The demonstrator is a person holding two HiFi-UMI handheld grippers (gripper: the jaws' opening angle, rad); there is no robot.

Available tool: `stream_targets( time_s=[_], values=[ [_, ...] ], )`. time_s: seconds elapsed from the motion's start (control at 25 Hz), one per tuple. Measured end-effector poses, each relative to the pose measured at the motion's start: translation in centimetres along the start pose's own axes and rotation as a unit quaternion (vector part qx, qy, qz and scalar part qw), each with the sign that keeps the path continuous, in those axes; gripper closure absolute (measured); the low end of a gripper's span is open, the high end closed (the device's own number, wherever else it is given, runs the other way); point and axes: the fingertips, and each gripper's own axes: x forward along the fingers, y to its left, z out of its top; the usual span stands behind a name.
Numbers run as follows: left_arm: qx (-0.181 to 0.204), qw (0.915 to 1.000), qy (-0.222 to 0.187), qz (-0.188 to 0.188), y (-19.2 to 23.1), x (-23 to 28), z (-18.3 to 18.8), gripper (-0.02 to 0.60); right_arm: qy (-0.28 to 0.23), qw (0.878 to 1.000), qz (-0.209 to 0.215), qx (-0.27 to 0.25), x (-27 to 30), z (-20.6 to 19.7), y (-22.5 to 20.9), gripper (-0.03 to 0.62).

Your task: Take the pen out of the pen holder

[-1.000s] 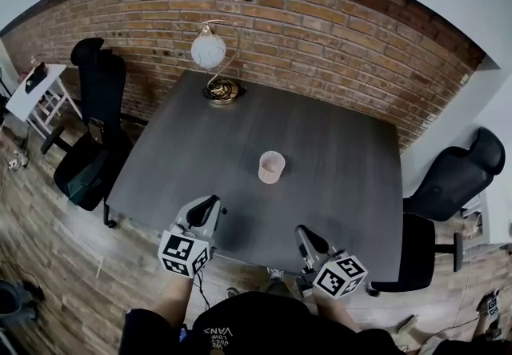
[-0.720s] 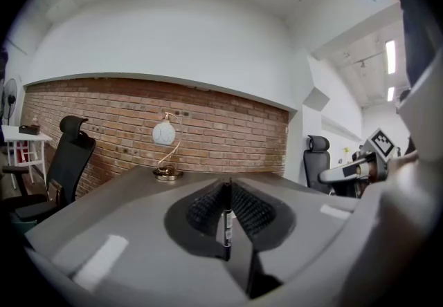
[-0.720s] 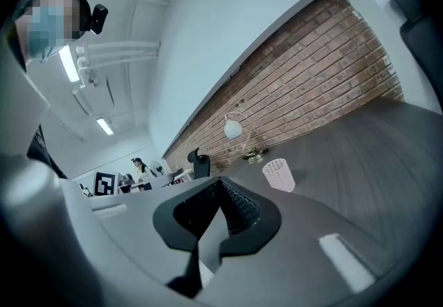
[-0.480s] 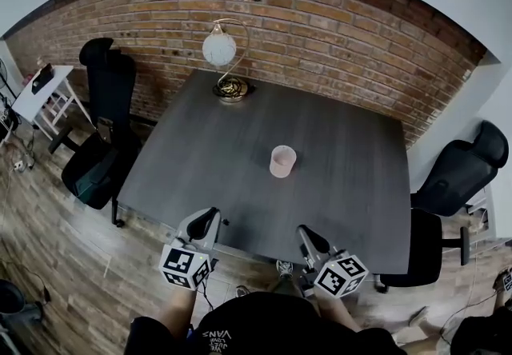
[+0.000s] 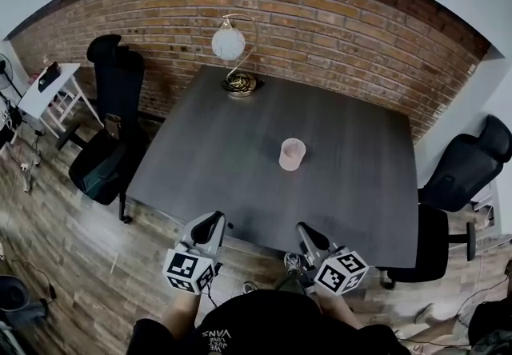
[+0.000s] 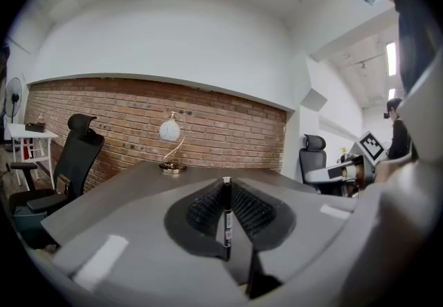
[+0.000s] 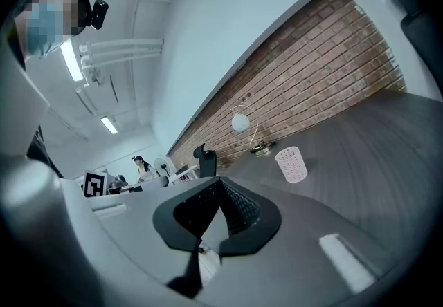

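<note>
A pale pink mesh pen holder (image 5: 292, 154) stands upright near the middle of the dark grey table (image 5: 200, 161); nothing sticks out of it. It also shows in the right gripper view as a small pen holder (image 7: 291, 164) well beyond the jaws. My left gripper (image 5: 213, 222) hangs off the table's near edge, shut on a black pen (image 6: 225, 222) that stands upright between its jaws. The pen itself does not show in the head view. My right gripper (image 5: 307, 232) is beside it, also off the near edge, shut with nothing in it.
A desk lamp (image 5: 232, 53) with a round white shade stands at the table's far edge by the brick wall. Black office chairs stand at the left (image 5: 108, 145) and right (image 5: 464, 177). A small white side table (image 5: 50, 89) is far left. The floor is wood planks.
The view has drawn back from the table: both grippers, over its near edge a second ago, now hang off it above the floor. The holder looks farther away.
</note>
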Motion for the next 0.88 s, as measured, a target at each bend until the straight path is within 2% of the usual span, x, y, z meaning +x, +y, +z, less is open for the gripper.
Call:
stream_targets(
  time_s=[0.48, 0.88],
  values=[
    [-0.013, 0.9999, -0.004, 0.011, -0.1, -2.1, -0.5, 0.503, 0.016, 1.0, 0.004, -0.013, 0.5, -1.0, 1.6, 0.592],
    [-0.013, 0.9998, -0.015, 0.009, -0.6, -1.8, 0.3, 0.503, 0.015, 1.0, -0.005, -0.015, 0.1, -0.8, 1.0, 0.592]
  ],
)
